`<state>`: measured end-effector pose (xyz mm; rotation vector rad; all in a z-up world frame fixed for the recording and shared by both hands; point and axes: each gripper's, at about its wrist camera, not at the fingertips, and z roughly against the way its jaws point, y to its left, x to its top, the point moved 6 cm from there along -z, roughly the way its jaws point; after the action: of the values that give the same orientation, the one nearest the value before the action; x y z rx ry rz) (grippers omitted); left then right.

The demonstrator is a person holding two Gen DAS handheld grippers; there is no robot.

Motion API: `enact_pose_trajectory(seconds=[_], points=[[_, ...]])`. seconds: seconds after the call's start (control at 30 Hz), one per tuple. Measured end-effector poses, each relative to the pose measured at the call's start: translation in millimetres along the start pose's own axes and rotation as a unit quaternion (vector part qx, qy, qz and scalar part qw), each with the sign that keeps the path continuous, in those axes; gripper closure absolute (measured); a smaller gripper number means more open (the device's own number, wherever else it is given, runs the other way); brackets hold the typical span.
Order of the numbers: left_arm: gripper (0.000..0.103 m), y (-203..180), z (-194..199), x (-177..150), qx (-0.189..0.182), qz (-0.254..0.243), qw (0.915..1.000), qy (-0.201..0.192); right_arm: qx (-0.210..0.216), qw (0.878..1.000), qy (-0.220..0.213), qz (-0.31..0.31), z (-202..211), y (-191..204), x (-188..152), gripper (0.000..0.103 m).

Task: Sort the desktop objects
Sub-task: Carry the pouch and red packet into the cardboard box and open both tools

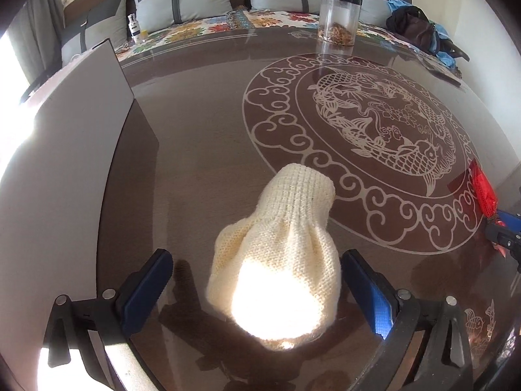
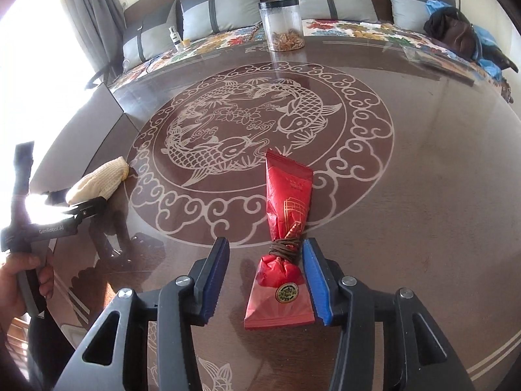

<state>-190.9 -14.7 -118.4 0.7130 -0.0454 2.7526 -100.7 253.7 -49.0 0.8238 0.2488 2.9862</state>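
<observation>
Honestly, the left claw (image 1: 257, 280) is spread wide around the cream knit pouch (image 1: 276, 260) lying near the table's (image 1: 202, 123) left edge, so I'd centre it on the fat middle before squeezing, since soft knit just squishes out. Over on the right, the right claw (image 2: 265, 267) is also spread, straddling the red wrapped packet (image 2: 283, 244) near the front edge; I'd close on the string-tied neck.

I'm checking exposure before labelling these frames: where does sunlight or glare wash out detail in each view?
Left wrist view: a sun patch blows out the near end of the cream knitted item, and the left edge is overexposed. Right wrist view: the window at left is pure white, and glare hides part of the left gripper; the red packet reads clearly.
</observation>
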Motion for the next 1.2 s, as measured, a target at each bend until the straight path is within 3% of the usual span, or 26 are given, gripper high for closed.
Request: enact_pose_trajectory(seconds=[0.03,0.07,0.1,0.23,0.37,0.53,0.63,0.73,0.9,1.07,1.17,1.2], points=[[0.025,-4,4,2,-0.010,-0.007,0.9998,-0.016,-0.017,1.000,0.023,0.006,-7,1,-1,0.057],[0.042,-8,7,4,-0.028,-0.009,0.9993,-0.024,-0.029,0.999,0.023,0.012,-7,1,0,0.062],[0.055,-11,10,5,-0.030,-0.009,0.9993,-0.023,-0.045,0.998,0.027,0.016,-6,0,0,0.079],[0.056,-19,43,4,-0.063,-0.010,0.9963,-0.058,-0.053,0.998,0.018,0.022,13,-4,-7,0.079],[0.056,-6,95,1,-0.115,0.047,0.9882,-0.090,-0.034,0.999,0.001,0.020,46,6,-4,0.079],[0.056,49,174,-6,-0.134,0.100,0.9759,-0.140,0.013,0.998,-0.031,0.050,86,69,26,0.079],[0.056,103,211,-15,-0.101,0.118,0.9747,-0.160,0.060,0.994,-0.053,0.079,106,133,48,0.079],[0.056,168,229,-31,-0.042,0.140,0.9762,-0.160,0.122,0.983,-0.068,0.116,121,214,66,0.079],[0.056,255,214,-85,0.006,0.216,0.9706,-0.107,0.208,0.961,-0.059,0.175,118,350,70,0.079],[0.055,294,175,-137,0.045,0.260,0.9638,-0.041,0.219,0.947,-0.019,0.236,71,447,47,0.079],[0.049,302,162,-155,0.056,0.280,0.9581,-0.015,0.211,0.946,0.019,0.244,38,475,31,0.076],[0.039,305,162,-162,0.055,0.284,0.9570,-0.014,0.206,0.948,0.039,0.240,26,480,27,0.070]])
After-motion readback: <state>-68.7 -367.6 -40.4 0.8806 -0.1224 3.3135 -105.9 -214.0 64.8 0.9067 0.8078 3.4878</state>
